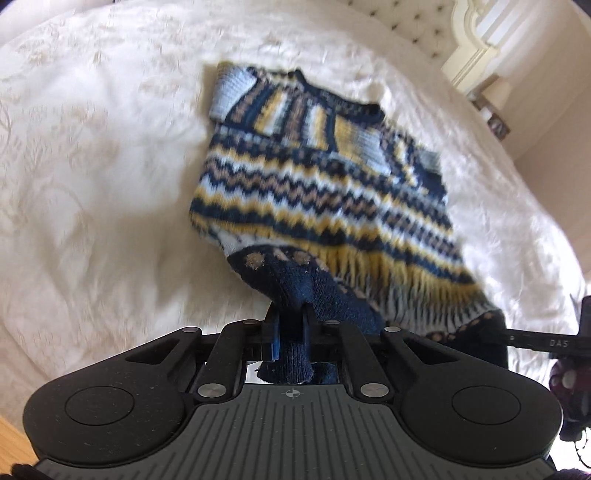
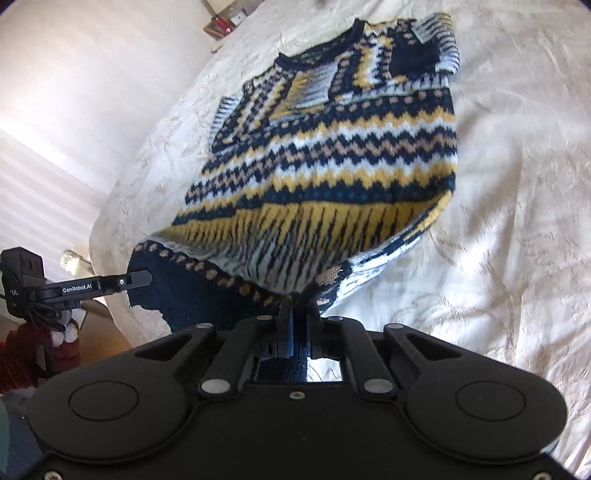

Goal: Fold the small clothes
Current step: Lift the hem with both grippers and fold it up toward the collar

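Note:
A small knitted sweater point(image 1: 325, 177) in navy, yellow, white and tan zigzag bands lies on a cream bedspread point(image 1: 92, 166), neck end far from me. My left gripper point(image 1: 290, 314) is shut on the navy hem at one bottom corner, and the knit bunches between its jaws. In the right wrist view the same sweater point(image 2: 332, 147) has its hem raised off the bed. My right gripper point(image 2: 299, 314) is shut on the hem at the other bottom corner. The left gripper point(image 2: 136, 278) shows at the left there, pinching the hem.
The bedspread point(image 2: 517, 221) spreads wide on all sides of the sweater. A tufted headboard point(image 1: 406, 22) and a cream bedside cabinet point(image 1: 476, 40) stand at the far end. A person's dark red sleeve point(image 2: 22, 354) shows at lower left.

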Action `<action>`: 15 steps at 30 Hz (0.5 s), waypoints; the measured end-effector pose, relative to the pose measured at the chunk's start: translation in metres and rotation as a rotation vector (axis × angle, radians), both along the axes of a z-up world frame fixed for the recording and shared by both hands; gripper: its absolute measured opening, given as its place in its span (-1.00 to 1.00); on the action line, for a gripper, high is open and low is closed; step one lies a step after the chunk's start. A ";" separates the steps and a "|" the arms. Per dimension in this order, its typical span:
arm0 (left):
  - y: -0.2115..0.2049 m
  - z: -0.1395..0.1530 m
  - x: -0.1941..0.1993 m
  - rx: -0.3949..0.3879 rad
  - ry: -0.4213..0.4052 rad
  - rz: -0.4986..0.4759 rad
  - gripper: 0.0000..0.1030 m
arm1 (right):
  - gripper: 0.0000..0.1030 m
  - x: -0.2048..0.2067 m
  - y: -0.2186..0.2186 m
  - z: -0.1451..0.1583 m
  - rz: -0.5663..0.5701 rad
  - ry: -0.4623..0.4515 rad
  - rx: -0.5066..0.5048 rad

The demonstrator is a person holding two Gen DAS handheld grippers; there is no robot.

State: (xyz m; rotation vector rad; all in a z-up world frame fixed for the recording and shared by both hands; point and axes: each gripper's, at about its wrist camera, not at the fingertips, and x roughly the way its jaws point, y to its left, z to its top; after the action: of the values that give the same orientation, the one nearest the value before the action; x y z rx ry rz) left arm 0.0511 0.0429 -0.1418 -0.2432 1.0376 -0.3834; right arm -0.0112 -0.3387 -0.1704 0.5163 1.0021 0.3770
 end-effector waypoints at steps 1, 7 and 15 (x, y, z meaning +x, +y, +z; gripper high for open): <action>-0.001 0.007 0.004 -0.012 -0.016 0.005 -0.80 | -0.75 0.003 -0.002 0.007 -0.017 -0.019 0.008; -0.001 0.036 0.042 -0.077 -0.107 0.054 -0.90 | -0.75 0.031 -0.013 0.038 -0.128 -0.114 0.040; -0.003 0.053 0.100 -0.107 -0.202 0.079 -0.90 | -0.75 0.081 -0.023 0.062 -0.217 -0.202 0.035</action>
State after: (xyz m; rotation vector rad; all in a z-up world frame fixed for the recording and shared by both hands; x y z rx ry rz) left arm 0.1511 0.0398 -0.0889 -0.3332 0.8077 -0.3844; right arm 0.0697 -0.3618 -0.1087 0.6005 0.7371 0.2471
